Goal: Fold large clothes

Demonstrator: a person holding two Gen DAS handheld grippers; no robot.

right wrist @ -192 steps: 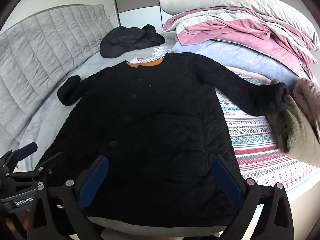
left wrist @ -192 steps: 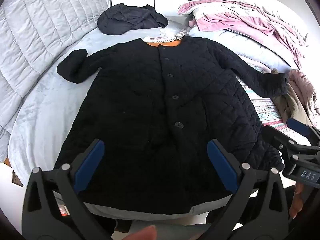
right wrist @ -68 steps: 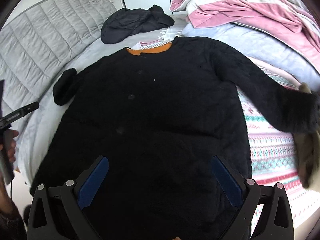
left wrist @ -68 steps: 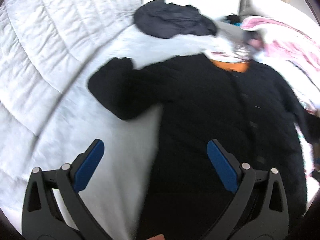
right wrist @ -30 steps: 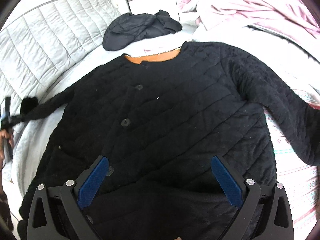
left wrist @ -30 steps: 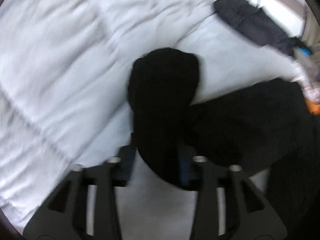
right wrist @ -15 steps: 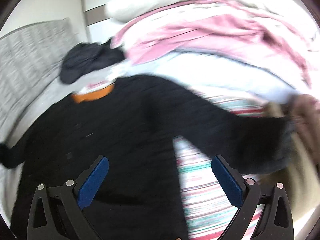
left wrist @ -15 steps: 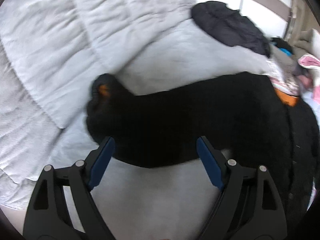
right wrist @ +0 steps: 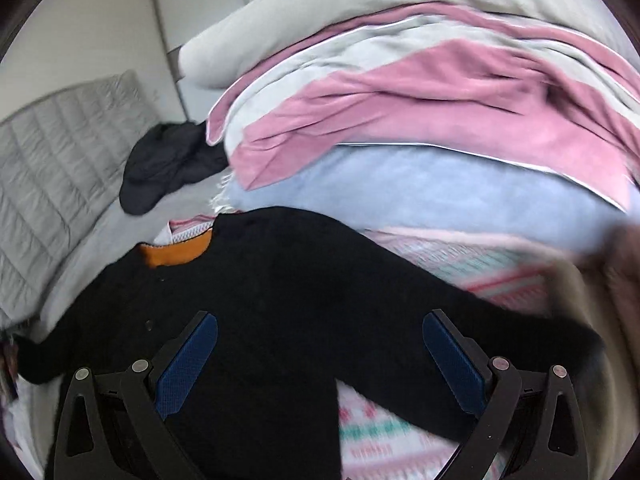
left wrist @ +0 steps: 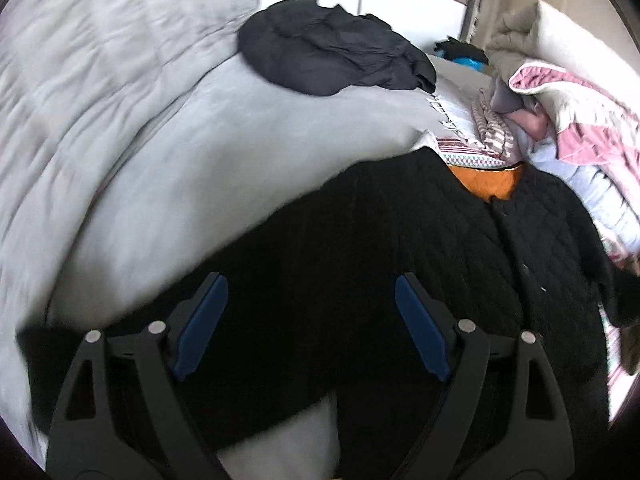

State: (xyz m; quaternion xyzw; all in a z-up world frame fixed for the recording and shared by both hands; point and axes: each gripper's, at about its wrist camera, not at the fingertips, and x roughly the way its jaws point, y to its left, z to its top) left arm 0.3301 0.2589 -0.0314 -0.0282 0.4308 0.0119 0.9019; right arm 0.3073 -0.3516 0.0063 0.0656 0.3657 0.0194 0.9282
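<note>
A black quilted coat with an orange lining at the collar lies flat, front up, on the bed. Its left sleeve stretches out over the grey bedcover, and my left gripper hangs open and empty just above it. In the right wrist view the coat fills the lower half and its right sleeve runs out to the right. My right gripper is open and empty over that sleeve near the armpit.
A dark crumpled garment lies at the head of the bed by the grey quilted headboard. Piled pink, grey and blue bedding rises along the right side. A patterned blanket lies under the right sleeve.
My left gripper let go of the left sleeve after pulling it straight and has swung right, toward the coat's shoulder. My right gripper has moved right and closer to the right sleeve.
</note>
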